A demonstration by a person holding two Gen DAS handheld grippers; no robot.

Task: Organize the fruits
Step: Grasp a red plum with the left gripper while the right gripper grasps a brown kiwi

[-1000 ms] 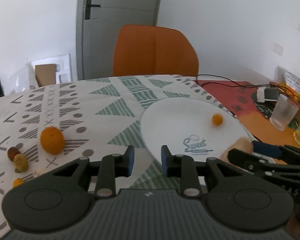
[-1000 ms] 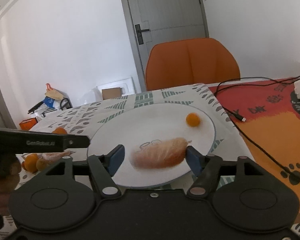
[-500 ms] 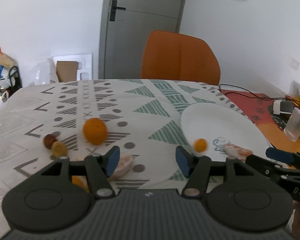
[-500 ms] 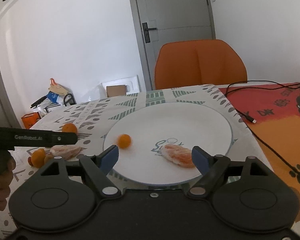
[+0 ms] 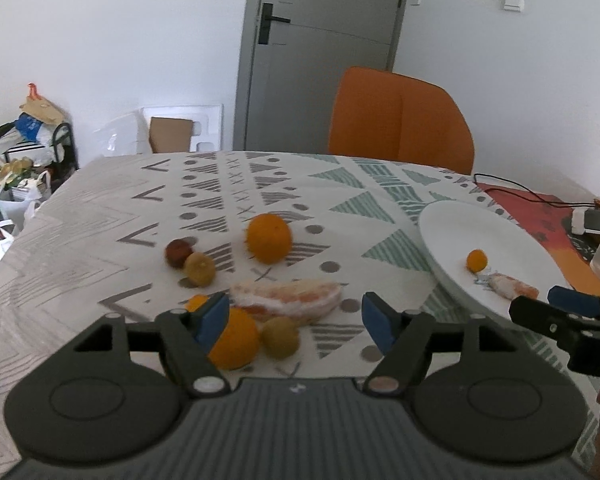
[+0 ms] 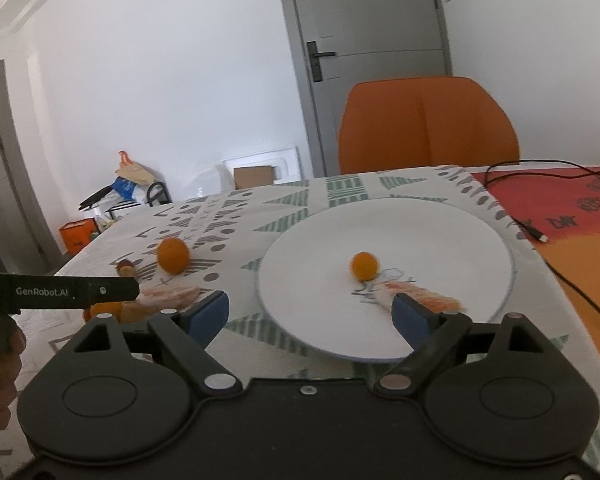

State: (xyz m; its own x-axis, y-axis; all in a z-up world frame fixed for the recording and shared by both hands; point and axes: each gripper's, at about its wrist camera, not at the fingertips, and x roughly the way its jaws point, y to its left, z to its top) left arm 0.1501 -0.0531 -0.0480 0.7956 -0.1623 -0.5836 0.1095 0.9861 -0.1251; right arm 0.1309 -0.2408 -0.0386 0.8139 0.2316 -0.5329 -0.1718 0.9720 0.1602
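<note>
My left gripper [image 5: 294, 316] hangs with its jaws spread wide and nothing between them. Just beyond the tips lies the peeled citrus segment [image 5: 286, 300] on the patterned tablecloth [image 5: 100, 216], its long axis running left to right, square across my line of approach. That is what the next move turns on, as I judge it: with the segment lying crosswise, the blue pads [image 5: 212, 316] would meet its two ends rather than its flanks, so I would want to turn the wrist or come down from above.

Nearer me and to the left sit a small orange [image 5: 232, 338] and a greenish-brown fruit [image 5: 281, 337]; farther off are a larger orange [image 5: 269, 237] and two small dark fruits [image 5: 190, 261].

My right gripper [image 6: 310, 314] is also wide open and empty, at the near rim of the white plate [image 6: 440, 220]. On the plate rest a kumquat [image 6: 364, 266] and a second segment [image 6: 424, 296].

The left hand is plainly nearer the segment on the cloth; the plate lies to its right.
</note>
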